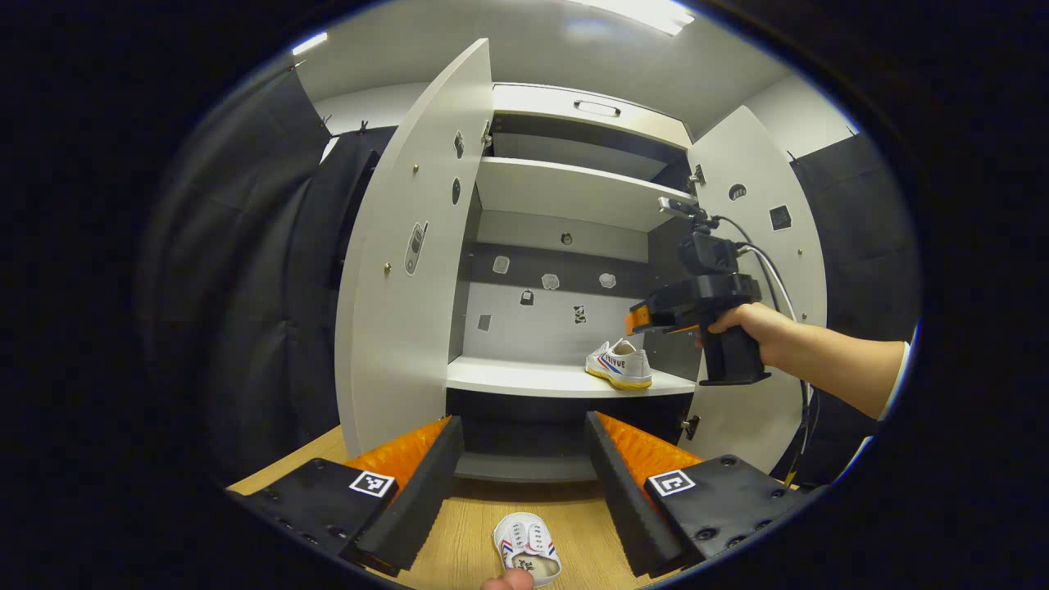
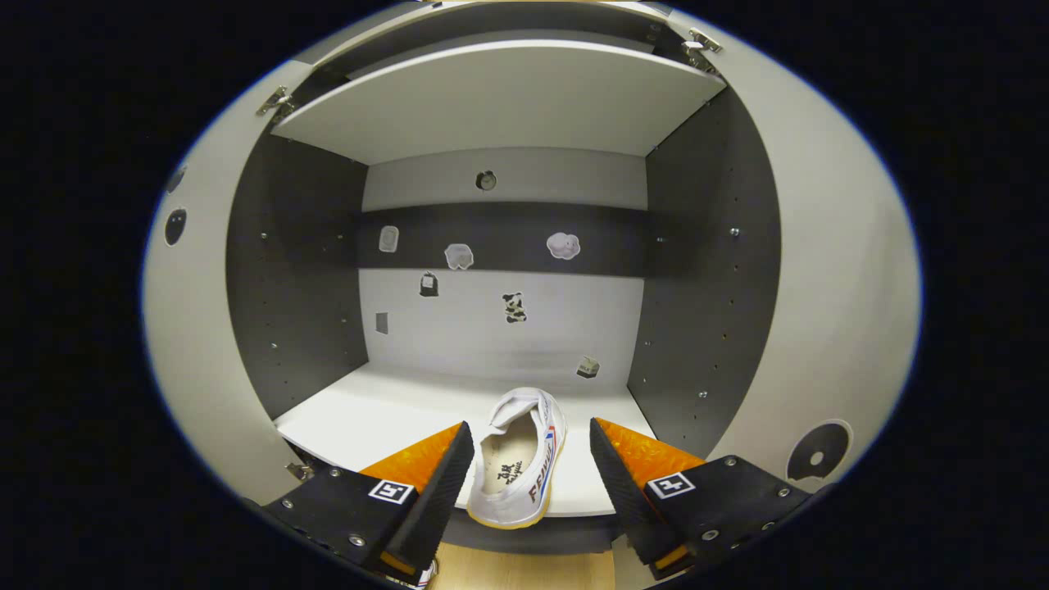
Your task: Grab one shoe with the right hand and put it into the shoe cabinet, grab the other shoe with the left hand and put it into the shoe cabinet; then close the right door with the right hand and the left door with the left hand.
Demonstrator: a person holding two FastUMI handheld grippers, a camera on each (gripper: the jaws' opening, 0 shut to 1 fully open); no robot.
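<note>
Left gripper view: shoe cabinet [image 1: 574, 197] stands centre frame with both doors swung open, left door [image 1: 410, 270] at centre-left, right door [image 1: 778, 270] at centre-right. First shoe [image 1: 619, 365] sits on the lower shelf [image 1: 524, 378], toward its right end, sole down, heel toward the camera. Right gripper [image 1: 643, 319] shows at centre-right, held by a hand [image 1: 758, 328] just in front of the right door, above and right of that shoe, apart from it. Left gripper [image 1: 524, 459] at the bottom of the frame has its fingers spread wide, nothing between them. Second shoe [image 1: 529, 557] lies on the wooden floor [image 1: 467, 533] at bottom centre, below the gap between the fingers, not touched by them; a fingertip [image 1: 508, 582] pokes in at the very bottom edge, touching or nearly touching the shoe, hard to tell with the distortion. Right gripper view: right gripper [image 2: 529, 467] fingers stand wide apart at the bottom of the frame, flanking the first shoe [image 2: 516, 459] with a visible gap on each side, so no grip. That shoe rests near the front edge of the shelf [image 2: 393, 418], right of centre, opening facing the camera. Small stickers [image 2: 459, 256] dot the back panel mid-frame.
</note>
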